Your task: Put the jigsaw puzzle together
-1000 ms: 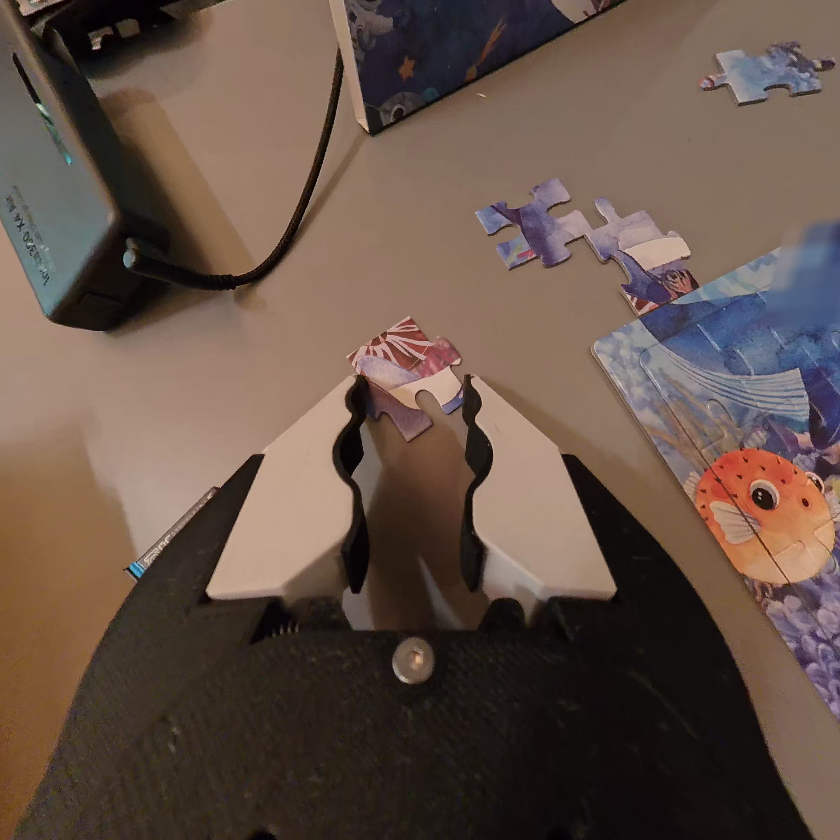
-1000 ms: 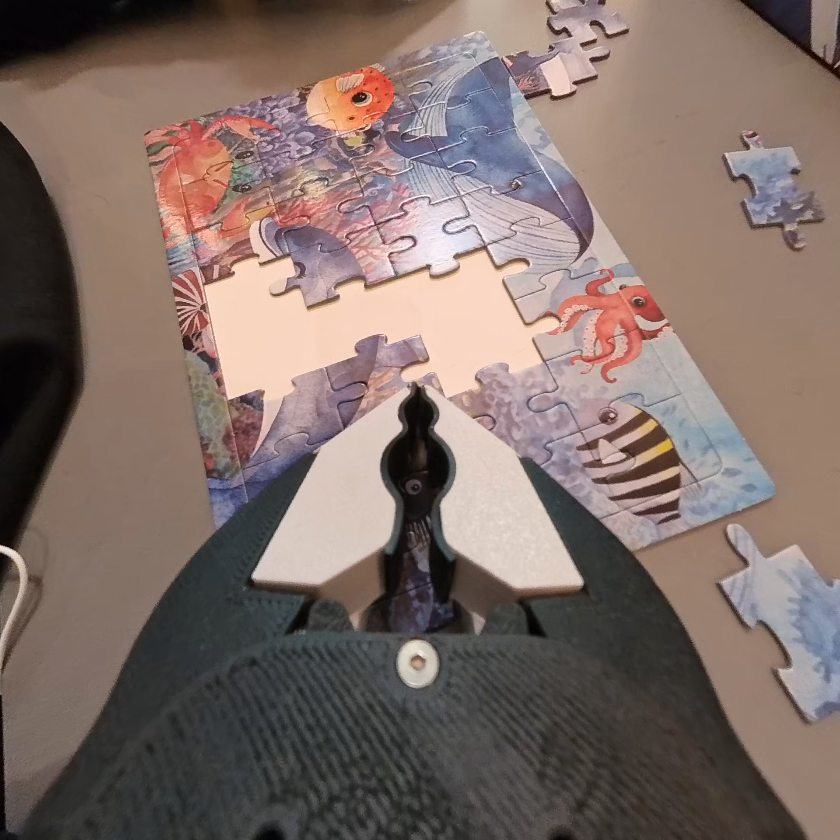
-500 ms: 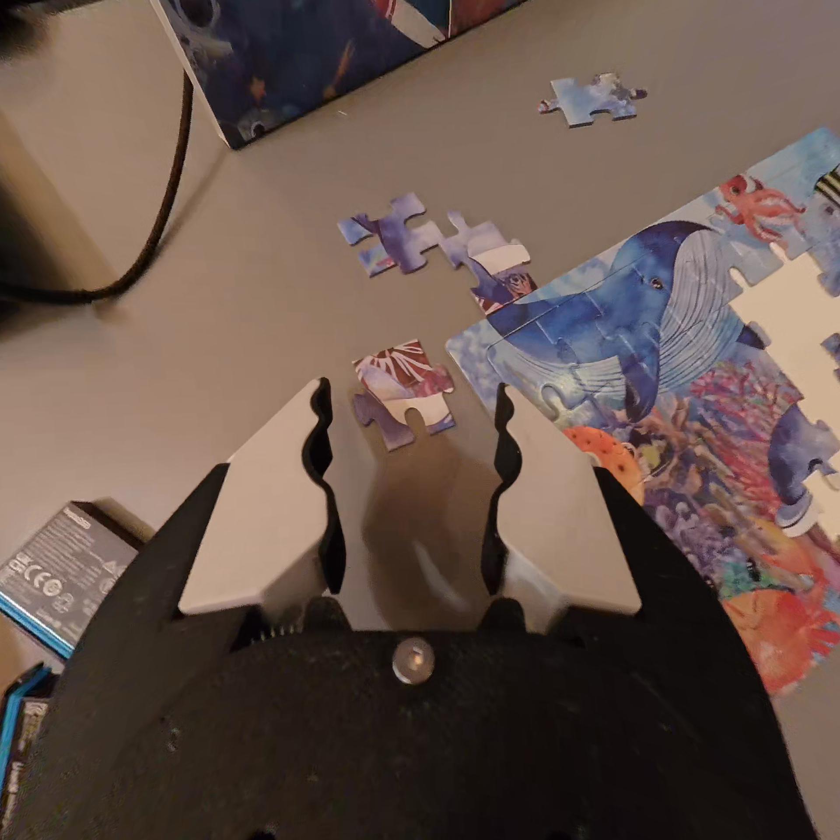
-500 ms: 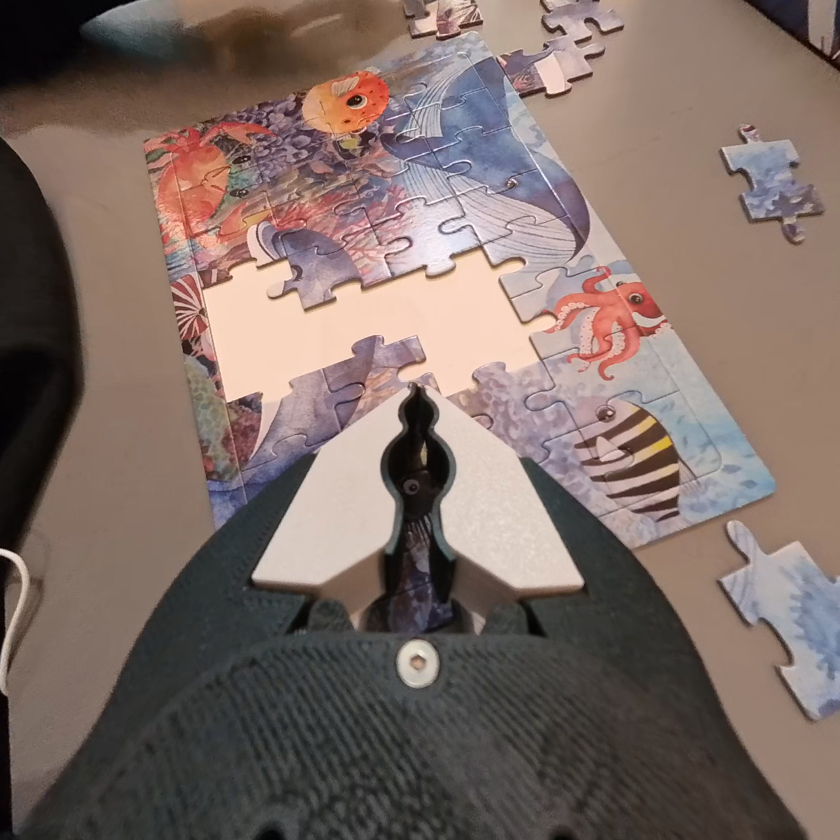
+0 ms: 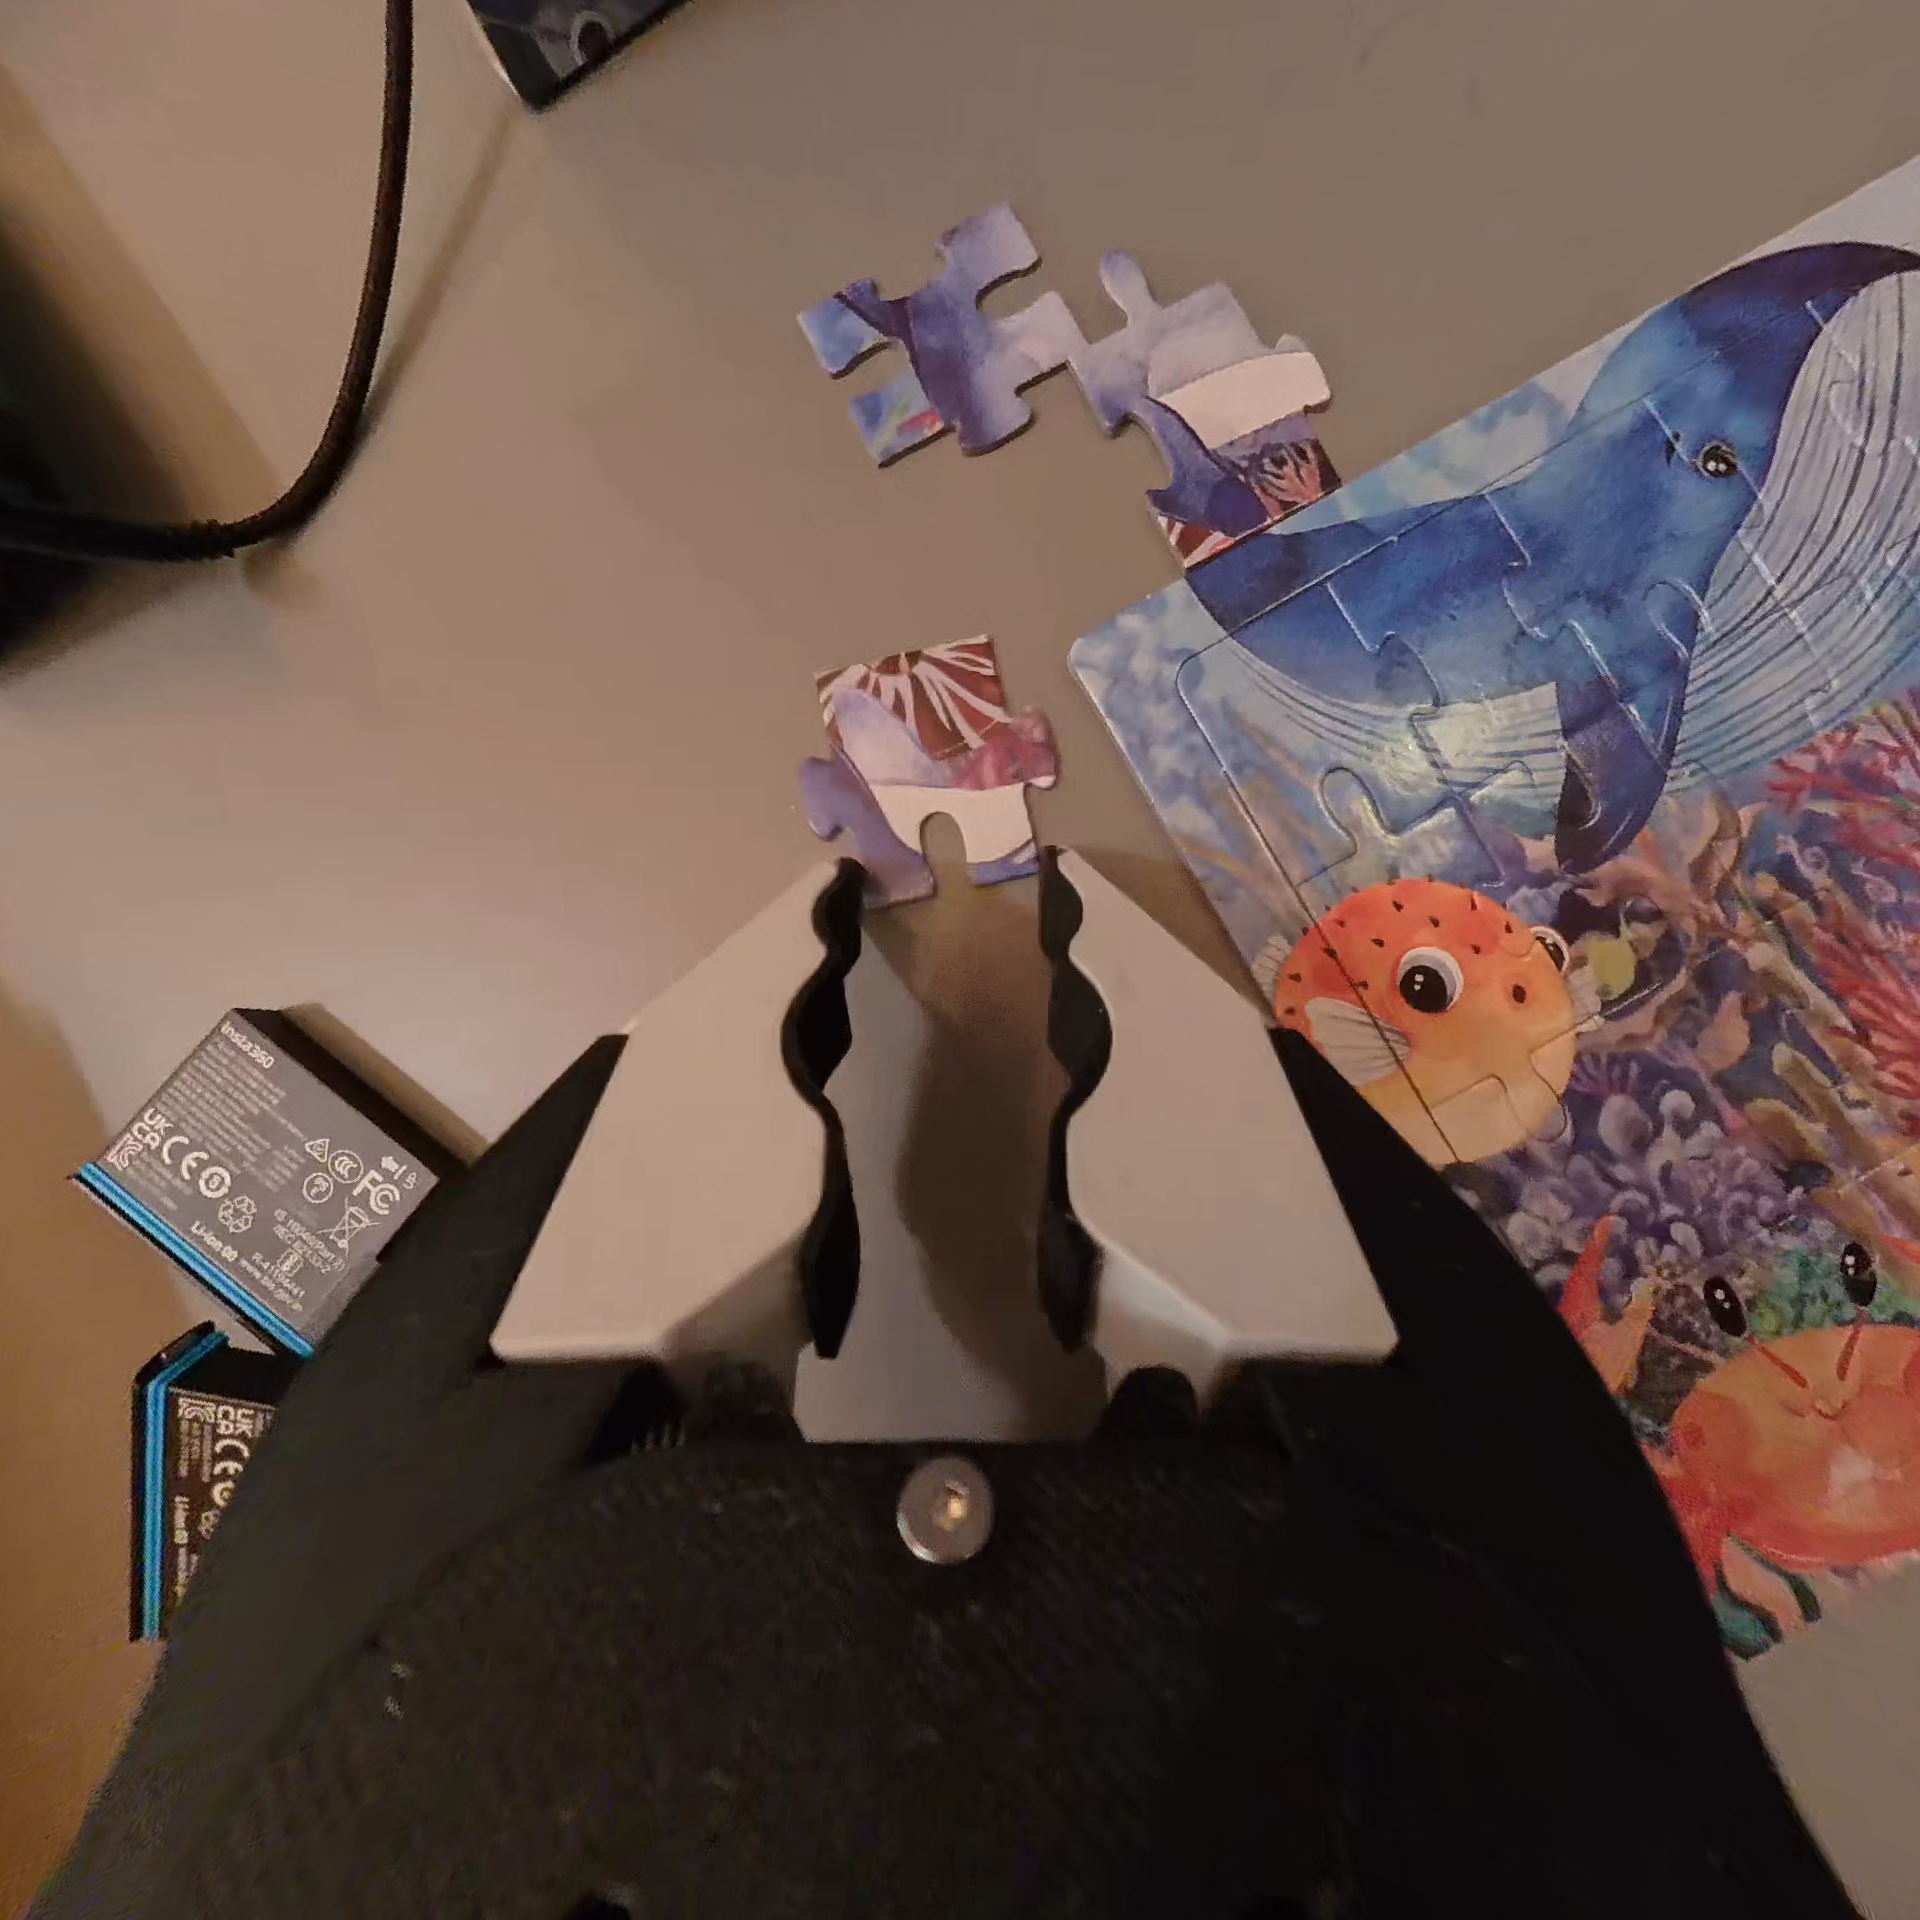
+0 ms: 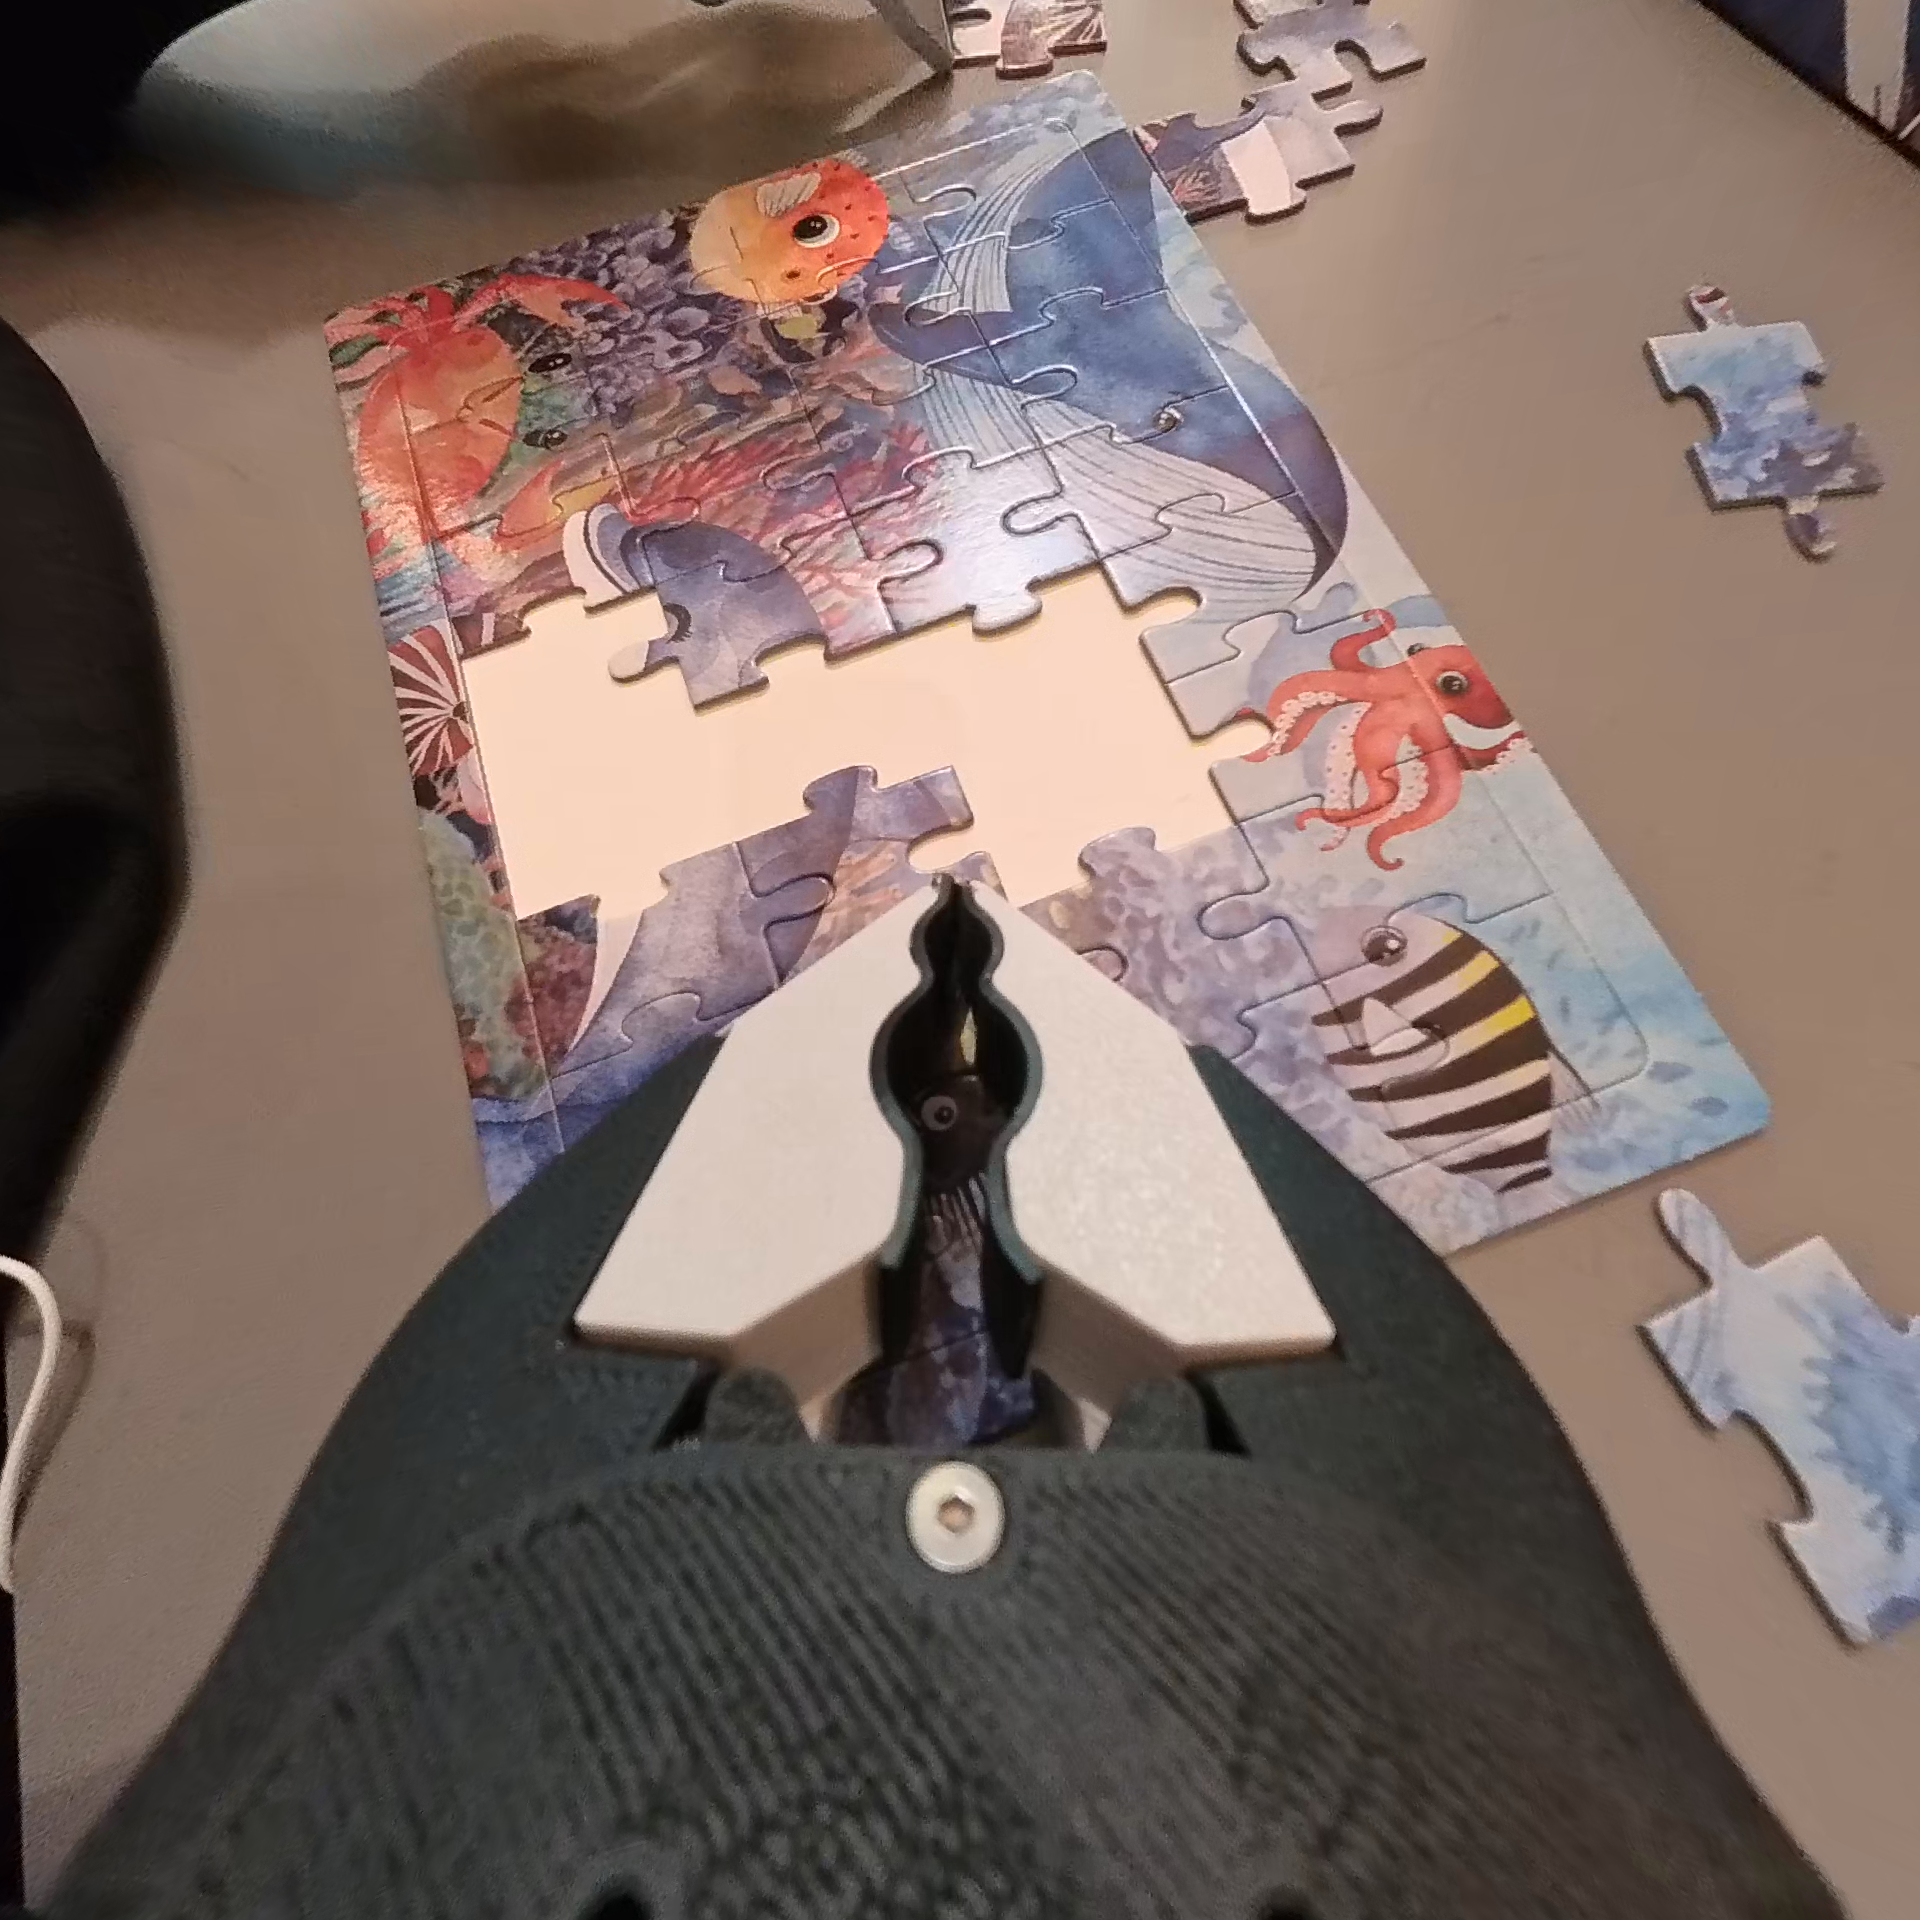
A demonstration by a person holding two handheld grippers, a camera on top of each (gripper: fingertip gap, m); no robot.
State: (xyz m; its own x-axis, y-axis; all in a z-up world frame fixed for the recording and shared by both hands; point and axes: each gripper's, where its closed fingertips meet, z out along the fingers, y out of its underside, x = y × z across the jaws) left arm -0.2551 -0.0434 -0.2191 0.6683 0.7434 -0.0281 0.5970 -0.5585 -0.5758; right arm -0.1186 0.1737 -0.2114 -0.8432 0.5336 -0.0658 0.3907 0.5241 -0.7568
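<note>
The jigsaw puzzle (image 6: 1091, 436) lies flat on the grey table, with a wide bare gap (image 6: 831, 727) across its middle. My right gripper (image 6: 951, 888) is shut and empty, its tip over the puzzle at the gap's near edge. My left gripper (image 5: 949, 871) is open. Its fingertips flank the near edge of a loose red, white and purple piece (image 5: 925, 769), which lies on the table just left of the puzzle's corner (image 5: 1558, 727). Whether the fingertips touch the piece is unclear.
Two loose purple pieces (image 5: 940, 343) (image 5: 1216, 384) lie beyond it, and light blue ones (image 6: 1766, 436) (image 6: 1808, 1455) lie right of the puzzle. Two grey battery packs (image 5: 260, 1174) sit at my left. A black cable (image 5: 364, 260) and the puzzle box corner (image 5: 582, 42) are farther back. Across from one pair of fingers to the other is roughly 25 cm.
My left gripper pulled back and opened wide, then came forward again with narrower jaws to the red and purple piece's near edge. The right gripper stayed shut in place.
</note>
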